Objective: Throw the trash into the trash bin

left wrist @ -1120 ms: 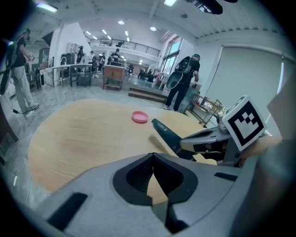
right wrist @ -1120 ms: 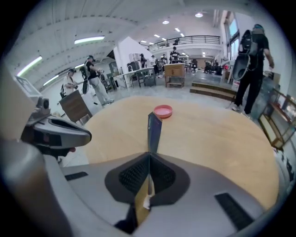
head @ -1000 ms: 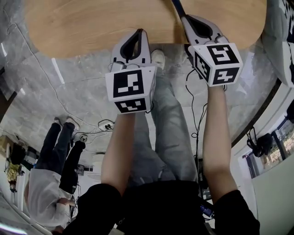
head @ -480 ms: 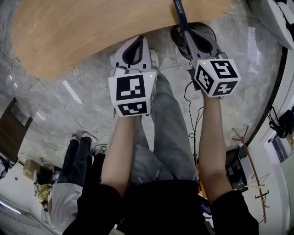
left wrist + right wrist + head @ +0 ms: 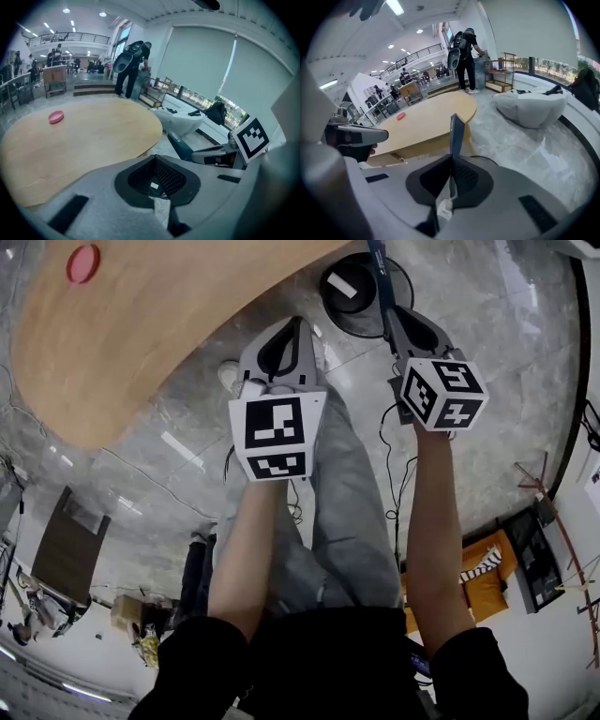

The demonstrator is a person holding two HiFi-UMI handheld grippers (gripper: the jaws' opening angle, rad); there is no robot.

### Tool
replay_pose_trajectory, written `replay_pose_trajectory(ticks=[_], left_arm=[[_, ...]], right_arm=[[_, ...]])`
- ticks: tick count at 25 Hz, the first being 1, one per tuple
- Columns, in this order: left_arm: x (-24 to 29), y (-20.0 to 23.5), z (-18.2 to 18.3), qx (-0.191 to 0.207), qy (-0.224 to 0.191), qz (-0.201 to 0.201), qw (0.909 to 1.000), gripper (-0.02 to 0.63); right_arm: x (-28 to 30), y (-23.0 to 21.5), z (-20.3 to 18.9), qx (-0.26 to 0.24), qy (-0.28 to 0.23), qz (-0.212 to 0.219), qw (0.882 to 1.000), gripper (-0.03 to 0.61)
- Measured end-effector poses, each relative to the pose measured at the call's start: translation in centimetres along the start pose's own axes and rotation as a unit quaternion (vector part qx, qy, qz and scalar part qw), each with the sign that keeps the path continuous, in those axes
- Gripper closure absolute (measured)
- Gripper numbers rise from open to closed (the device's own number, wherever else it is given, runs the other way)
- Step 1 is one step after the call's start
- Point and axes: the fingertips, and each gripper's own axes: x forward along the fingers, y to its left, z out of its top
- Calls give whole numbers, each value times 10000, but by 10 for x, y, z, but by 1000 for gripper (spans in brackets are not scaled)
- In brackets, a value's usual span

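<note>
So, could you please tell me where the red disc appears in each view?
Head view: red disc top left, on the wooden table.
Left gripper view: red disc left of centre, on the tabletop.
Right gripper view: red disc left of centre, small.
Shared landmark: the wooden table.

Two grippers (image 5: 298, 324) (image 5: 387, 313), one table (image 5: 141, 334), one disc (image 5: 82, 262), one strip (image 5: 378, 268), maybe one bin (image 5: 337, 310)

No legible text, brand, number or sign found. The cube (image 5: 278, 432) on the left gripper (image 5: 296, 326) and that on the right gripper (image 5: 387, 315) carry only black-and-white square code patterns, no letters. The blue strip (image 5: 456, 133) in the right gripper shows no print. A white slip (image 5: 342, 287) at the black bin (image 5: 361, 322) appears blank, though too small to confirm.
</note>
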Motion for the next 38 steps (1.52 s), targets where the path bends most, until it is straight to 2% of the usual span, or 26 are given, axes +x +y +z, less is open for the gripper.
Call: replay_pose_trajectory(ticks=[4, 8, 10, 13, 16, 19, 21, 27, 32, 38], left_arm=[[18, -8, 0, 159, 96, -107, 9998, 609], [29, -13, -1, 207, 142, -125, 9996, 609], [31, -15, -2, 206, 150, -134, 9996, 609], [30, -16, -2, 158, 138, -85, 9997, 609], [25, -14, 2, 76, 86, -17, 9999, 609], [18, 4, 5, -88, 27, 130, 9999, 609], [13, 21, 8, -232, -26, 286, 9993, 609], [-8, 82, 12, -688, -248, 772, 9943, 609], [-40, 164, 4, -1195, -439, 1390, 9821, 609], [-78, 240, -1, -1667, -654, 1990, 9635, 609]], right_arm=[[5, -29, -30, 506, 216, -331, 9979, 563], [8, -45, -49, 529, 427, -568, 9961, 552], [10, -47, -54, 541, 545, -548, 9955, 461], [11, -46, -51, 465, 598, -480, 9960, 476], [13, -35, -36, 330, 461, -280, 9980, 550], [26, -5, -15, 170, 363, 249, 9989, 558], [37, 19, -2, -141, 371, 524, 9978, 561], [69, 99, 28, -836, 349, 1346, 9867, 563], [101, 164, 51, -1231, 310, 1777, 9759, 563], [138, 229, 83, -1870, 294, 1995, 9615, 561]])
